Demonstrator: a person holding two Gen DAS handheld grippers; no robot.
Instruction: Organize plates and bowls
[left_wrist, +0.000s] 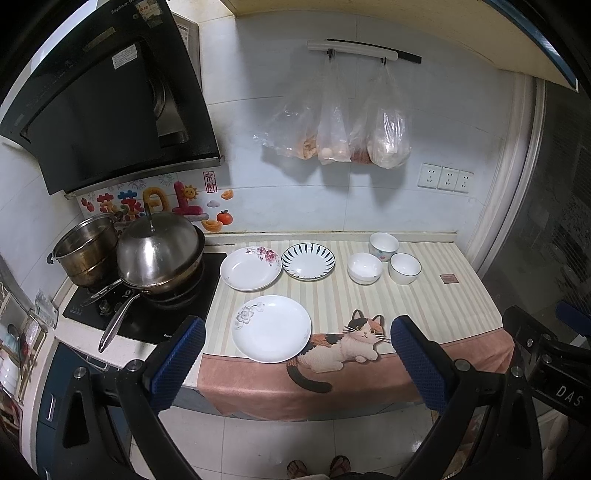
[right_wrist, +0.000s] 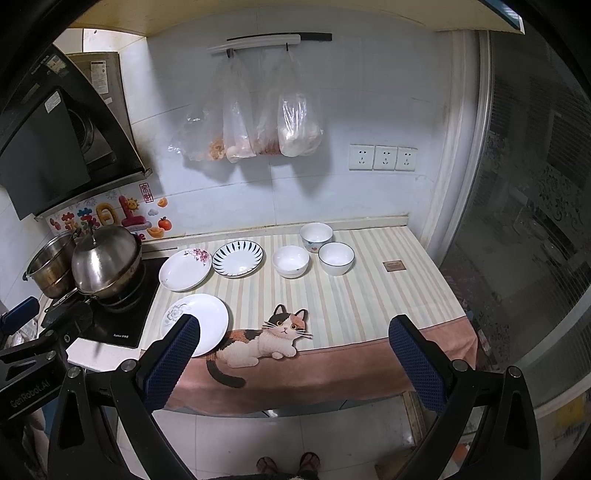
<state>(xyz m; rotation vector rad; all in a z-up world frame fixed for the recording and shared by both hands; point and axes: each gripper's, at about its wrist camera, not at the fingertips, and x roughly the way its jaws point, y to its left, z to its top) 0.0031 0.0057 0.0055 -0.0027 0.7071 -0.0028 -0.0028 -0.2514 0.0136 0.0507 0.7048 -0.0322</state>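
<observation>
White plates (left_wrist: 272, 328) and bowls (left_wrist: 365, 268) lie on the tabletop (left_wrist: 424, 302), well beyond both grippers' wide-spread, empty fingers (left_wrist: 179, 362), nearest plate at its front edge.

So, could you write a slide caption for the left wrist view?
Open left gripper facing three plates and three bowls on a striped cloth.

Three plates (left_wrist: 272, 328) lay left on the mat (left_wrist: 424, 295); three bowls (left_wrist: 365, 267) stood right; pots (left_wrist: 159, 254) sat further left.
</observation>
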